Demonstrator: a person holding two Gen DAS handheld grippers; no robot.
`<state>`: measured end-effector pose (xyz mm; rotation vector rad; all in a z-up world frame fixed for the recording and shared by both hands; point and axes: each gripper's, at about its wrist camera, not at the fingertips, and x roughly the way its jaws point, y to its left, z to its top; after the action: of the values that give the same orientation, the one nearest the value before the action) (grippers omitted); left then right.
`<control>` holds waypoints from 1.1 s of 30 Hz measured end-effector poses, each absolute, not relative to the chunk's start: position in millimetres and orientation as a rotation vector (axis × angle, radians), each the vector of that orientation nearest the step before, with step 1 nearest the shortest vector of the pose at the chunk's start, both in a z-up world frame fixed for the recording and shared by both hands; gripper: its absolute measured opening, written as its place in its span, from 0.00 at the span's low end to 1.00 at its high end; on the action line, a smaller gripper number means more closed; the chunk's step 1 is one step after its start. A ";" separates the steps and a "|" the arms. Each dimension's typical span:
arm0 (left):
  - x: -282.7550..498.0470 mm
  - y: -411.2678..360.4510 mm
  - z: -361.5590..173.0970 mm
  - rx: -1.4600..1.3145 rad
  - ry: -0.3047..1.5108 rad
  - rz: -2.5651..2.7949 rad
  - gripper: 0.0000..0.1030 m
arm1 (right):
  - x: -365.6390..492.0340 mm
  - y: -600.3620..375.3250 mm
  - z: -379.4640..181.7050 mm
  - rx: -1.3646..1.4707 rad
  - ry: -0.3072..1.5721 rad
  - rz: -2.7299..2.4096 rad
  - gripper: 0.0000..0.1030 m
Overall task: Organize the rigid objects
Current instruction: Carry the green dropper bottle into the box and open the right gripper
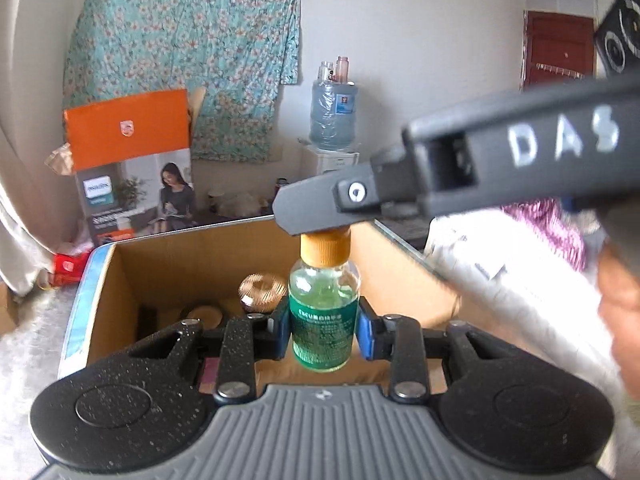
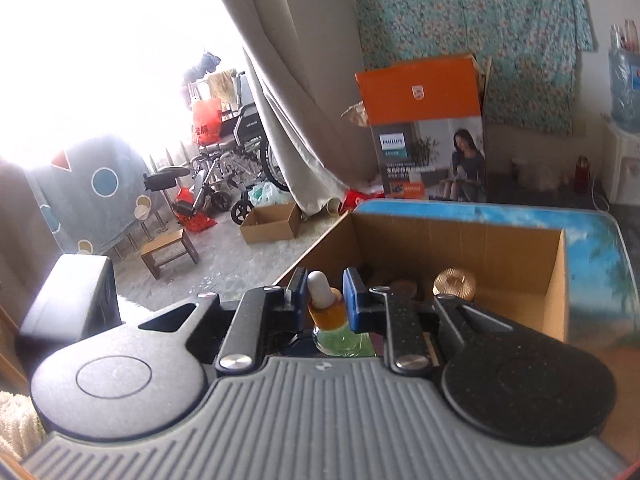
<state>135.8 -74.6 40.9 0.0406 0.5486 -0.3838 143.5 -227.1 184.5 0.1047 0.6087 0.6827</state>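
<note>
1. A small glass dropper bottle (image 1: 323,312) of green liquid, with a green label and an amber-gold collar, is held upright above the open cardboard box (image 1: 192,264), in the middle of the left wrist view.
2. The bottle's body is clamped between the blue pads (image 1: 366,334) of the left gripper (image 1: 324,334), whose fingers stand narrow, one pad pressed on each side of the label.
3. The top of the bottle is taken by the right gripper (image 2: 325,302): in the right wrist view its blue pads (image 2: 352,304) are seen closed narrowly on the amber collar, with the white rubber bulb (image 2: 320,288) standing up between them.
4. That bulb is hidden in the left wrist view, where the right gripper (image 1: 316,208) reaches in from the right and covers the bottle's top; only the collar shows below it.
5. The label is readable only in the left wrist view; in the right wrist view just the bottle's shoulder (image 2: 340,342) is seen.
6. Inside the box, a gold ribbed cap (image 1: 260,290) and a round wooden lid (image 1: 204,314) lie beyond the bottle.
7. Only the right wrist view shows a wheelchair (image 2: 232,160), a grey curtain (image 2: 280,100) and a small wooden stool (image 2: 168,252) to the far left.
8. An orange printed carton (image 1: 132,160) stands beyond the box, against a floral cloth (image 1: 184,52).
</note>
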 end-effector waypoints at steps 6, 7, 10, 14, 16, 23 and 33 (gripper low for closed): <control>220.1 -83.2 35.9 -0.095 0.690 -0.454 0.33 | 227.4 -248.7 178.9 0.127 0.702 0.623 0.15; 235.9 -85.1 31.2 -0.122 0.724 -0.459 0.33 | 241.7 -252.4 172.7 0.129 0.722 0.610 0.15; 272.1 -93.7 17.8 -0.146 0.787 -0.454 0.33 | 279.0 -263.1 149.3 0.142 0.772 0.577 0.14; 311.6 -105.9 -0.4 -0.168 0.871 -0.449 0.33 | 317.7 -272.6 119.5 0.152 0.816 0.547 0.14; 327.1 -105.3 -7.1 -0.188 0.900 -0.443 0.34 | 332.7 -275.9 105.8 0.151 0.835 0.539 0.14; 348.2 -100.5 -22.4 -0.265 1.022 -0.453 0.46 | 367.9 -277.2 70.9 0.126 0.888 0.505 0.10; 342.8 -97.3 -21.1 -0.269 1.017 -0.438 0.60 | 363.4 -279.2 77.6 0.122 0.852 0.498 0.12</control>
<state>342.8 -97.3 -21.1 -0.2692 1.0165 -0.4380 363.4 -279.2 77.6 0.1218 0.8522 0.4976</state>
